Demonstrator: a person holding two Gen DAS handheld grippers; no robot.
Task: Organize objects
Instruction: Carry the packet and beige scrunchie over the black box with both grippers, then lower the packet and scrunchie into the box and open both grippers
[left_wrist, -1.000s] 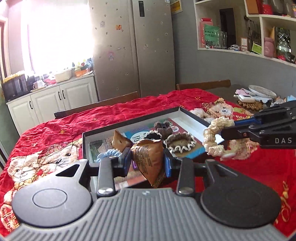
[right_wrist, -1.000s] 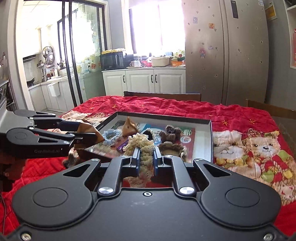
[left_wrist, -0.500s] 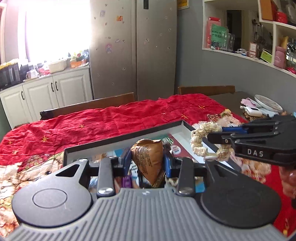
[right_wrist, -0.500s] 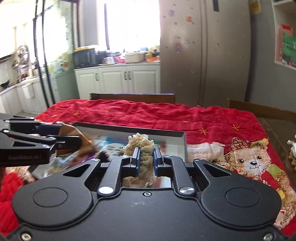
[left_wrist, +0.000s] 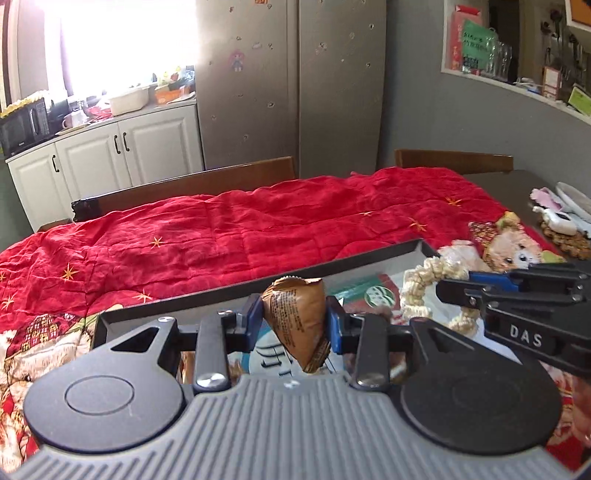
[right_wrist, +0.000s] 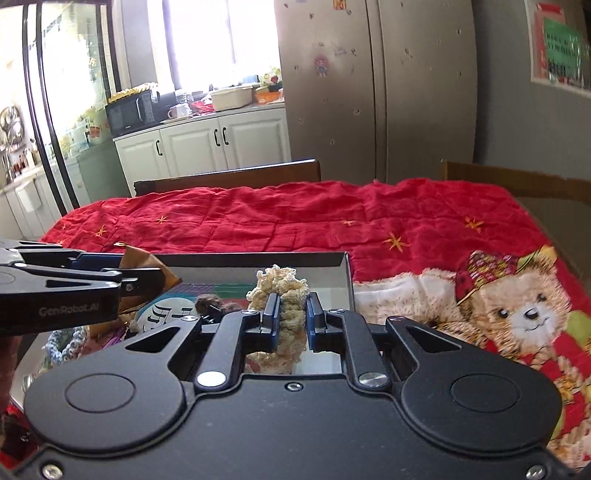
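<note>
A crinkled brown snack packet (left_wrist: 303, 343) hangs point-down between the blue pads of my left gripper (left_wrist: 294, 319), which is shut on it above the near part of a dark-rimmed shallow box (left_wrist: 258, 288). My right gripper (right_wrist: 292, 317) is shut on a cream crocheted ring (right_wrist: 280, 284), held over the right half of the box (right_wrist: 258, 257). In the left wrist view the right gripper (left_wrist: 476, 284) reaches in from the right with the cream ring (left_wrist: 421, 280) dangling. In the right wrist view the left gripper (right_wrist: 155, 275) comes in from the left with the packet (right_wrist: 138, 258).
The box holds a blue crocheted ring (right_wrist: 66, 343), a dark brown one (right_wrist: 207, 304) and printed cards. It lies on a red quilt (left_wrist: 258, 229) with a bear print (right_wrist: 524, 314). Wooden chairs (left_wrist: 192, 184) stand at the far edge. Small items (left_wrist: 561, 221) crowd the right corner.
Both grippers have moved forward and slightly down over the box, still gripping the packet and the cream ring. The box's far rim now sits close in front of the fingers.
</note>
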